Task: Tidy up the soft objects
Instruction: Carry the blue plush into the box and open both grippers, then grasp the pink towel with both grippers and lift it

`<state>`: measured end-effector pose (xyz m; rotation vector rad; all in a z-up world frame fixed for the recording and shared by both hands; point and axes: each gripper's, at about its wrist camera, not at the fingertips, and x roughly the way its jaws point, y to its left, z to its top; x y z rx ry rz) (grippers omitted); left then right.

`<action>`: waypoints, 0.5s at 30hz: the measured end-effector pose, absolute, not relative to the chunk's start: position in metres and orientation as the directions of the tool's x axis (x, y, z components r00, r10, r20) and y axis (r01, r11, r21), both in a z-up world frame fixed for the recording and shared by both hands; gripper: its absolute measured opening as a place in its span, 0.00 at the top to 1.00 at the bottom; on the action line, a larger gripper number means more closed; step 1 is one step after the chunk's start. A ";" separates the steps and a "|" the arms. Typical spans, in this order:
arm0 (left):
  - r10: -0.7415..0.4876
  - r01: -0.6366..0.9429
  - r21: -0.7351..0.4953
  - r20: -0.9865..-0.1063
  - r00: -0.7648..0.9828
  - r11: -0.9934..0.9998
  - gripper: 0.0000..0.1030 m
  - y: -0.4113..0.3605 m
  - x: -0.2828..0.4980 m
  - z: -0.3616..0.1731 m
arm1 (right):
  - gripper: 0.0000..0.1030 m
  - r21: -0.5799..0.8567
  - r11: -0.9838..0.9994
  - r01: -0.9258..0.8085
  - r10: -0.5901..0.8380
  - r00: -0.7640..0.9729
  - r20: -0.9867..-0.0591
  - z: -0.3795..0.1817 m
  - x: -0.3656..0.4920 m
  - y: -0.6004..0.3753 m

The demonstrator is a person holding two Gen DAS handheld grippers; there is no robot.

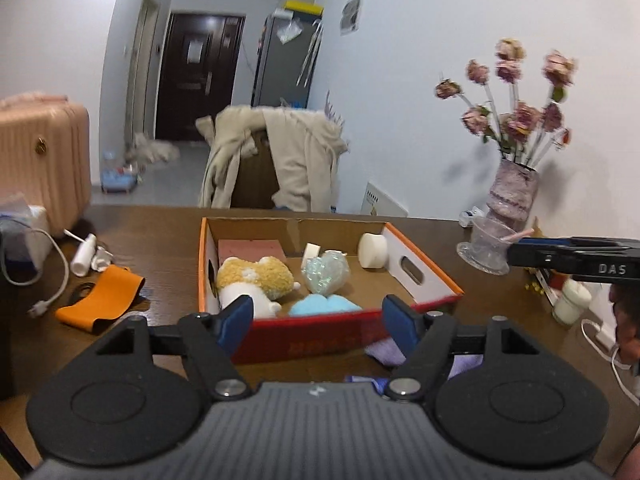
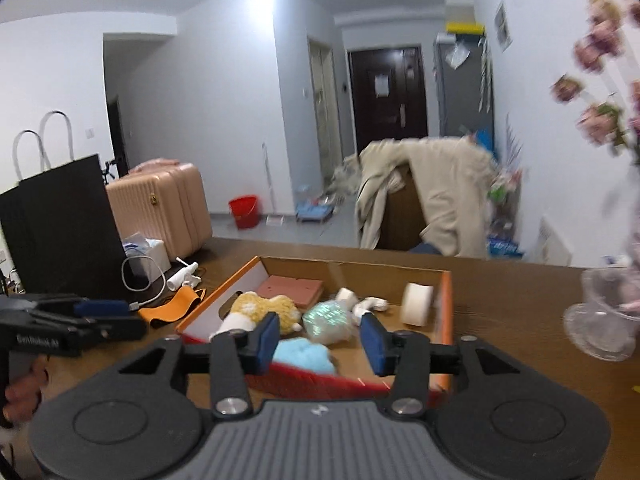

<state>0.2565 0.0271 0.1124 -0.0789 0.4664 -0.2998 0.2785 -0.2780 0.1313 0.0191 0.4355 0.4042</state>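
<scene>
An open cardboard box with orange-red walls [image 1: 312,334] [image 2: 447,300] sits on the brown table. In it lie a yellow-and-white plush [image 1: 256,276] [image 2: 266,310], a blue fluffy piece [image 1: 324,305] [image 2: 306,354], a shiny wrapped bundle [image 1: 326,272] [image 2: 330,320], a pink block [image 1: 250,249] [image 2: 290,290] and a white roll [image 1: 373,250] [image 2: 418,304]. A purple cloth [image 1: 386,350] lies on the table in front of the box. My left gripper [image 1: 318,322] is open and empty, just before the box's front wall. My right gripper [image 2: 320,340] is open and empty above the box's front edge.
An orange strap [image 1: 102,300] [image 2: 172,308], a white cable [image 1: 52,276] and a white tube [image 1: 84,256] lie left of the box. A flower vase [image 1: 512,196] and a clear glass dish [image 1: 486,248] [image 2: 600,320] stand to the right. A black bag [image 2: 60,232] stands far left.
</scene>
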 end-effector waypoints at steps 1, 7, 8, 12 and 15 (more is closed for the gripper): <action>-0.292 0.257 -0.138 -0.419 0.860 0.956 0.26 0.023 0.242 0.112 | 0.52 0.089 0.923 -0.374 0.378 0.841 -0.388 0.128 0.261 -0.285; -0.294 0.237 -0.185 -0.405 0.866 0.954 0.20 0.000 0.167 0.081 | 0.47 0.101 0.924 -0.368 0.379 0.859 -0.343 0.080 0.187 -0.312; -0.308 0.242 -0.204 -0.424 0.851 0.949 0.20 -0.005 0.161 0.071 | 0.47 0.116 0.924 -0.363 0.380 0.857 -0.349 0.069 0.180 -0.314; -0.325 0.269 -0.182 -0.518 0.792 0.946 0.20 -0.029 0.160 0.041 | 0.47 0.201 0.910 -0.362 0.413 0.818 -0.400 0.034 0.172 -0.323; -0.329 0.262 -0.201 -0.531 0.781 0.944 0.20 -0.041 0.165 0.029 | 0.47 0.249 0.901 -0.354 0.431 0.795 -0.428 0.022 0.177 -0.332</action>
